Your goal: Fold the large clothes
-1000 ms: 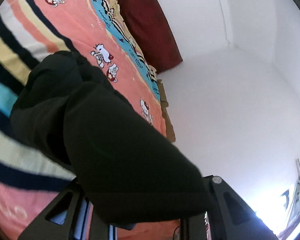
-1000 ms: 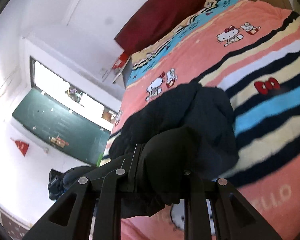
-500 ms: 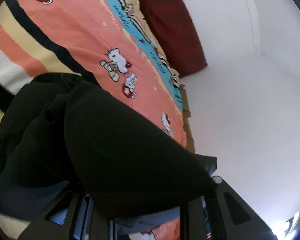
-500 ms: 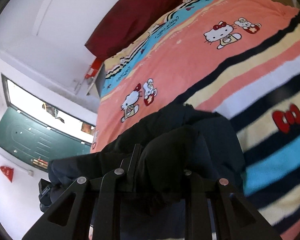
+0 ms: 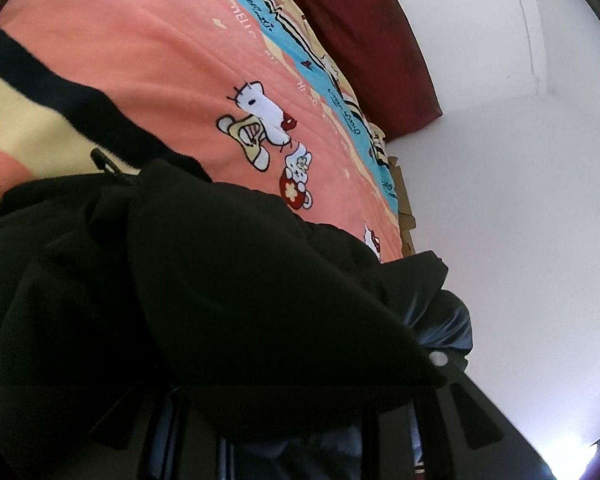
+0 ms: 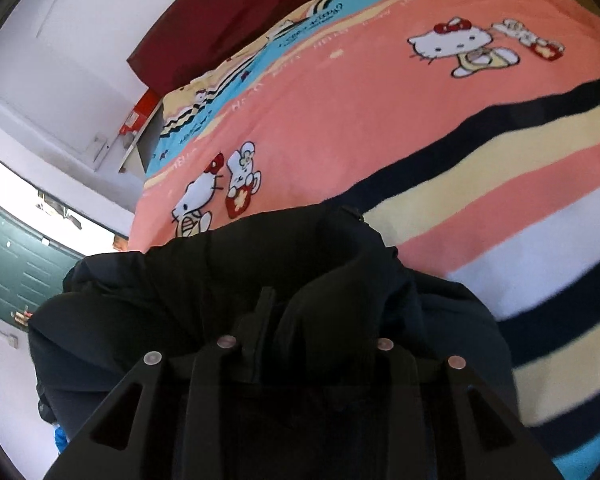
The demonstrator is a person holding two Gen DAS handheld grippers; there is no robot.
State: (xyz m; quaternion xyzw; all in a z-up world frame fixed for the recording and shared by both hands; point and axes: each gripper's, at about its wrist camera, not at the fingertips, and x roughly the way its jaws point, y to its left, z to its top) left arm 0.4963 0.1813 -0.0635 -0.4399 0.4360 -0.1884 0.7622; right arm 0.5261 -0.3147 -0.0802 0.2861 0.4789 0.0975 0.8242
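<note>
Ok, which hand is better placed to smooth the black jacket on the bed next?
Probably the right. Both jaws have just been opening with the jacket between them, but the left gripper is buried under cloth, while the right gripper faces open blanket.

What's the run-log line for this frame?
step: fold | item: black garment on striped blanket | left jaws: opening, cloth between | right jaws: opening, cloth between | fold: unfinished

Big black jacket of smooth matte fabric (image 5: 228, 288), w/ dark blue lining showing at its edge, lies bunched & partly folded over itself on pink striped cartoon-cat bedspread (image 6: 380, 128).
</note>
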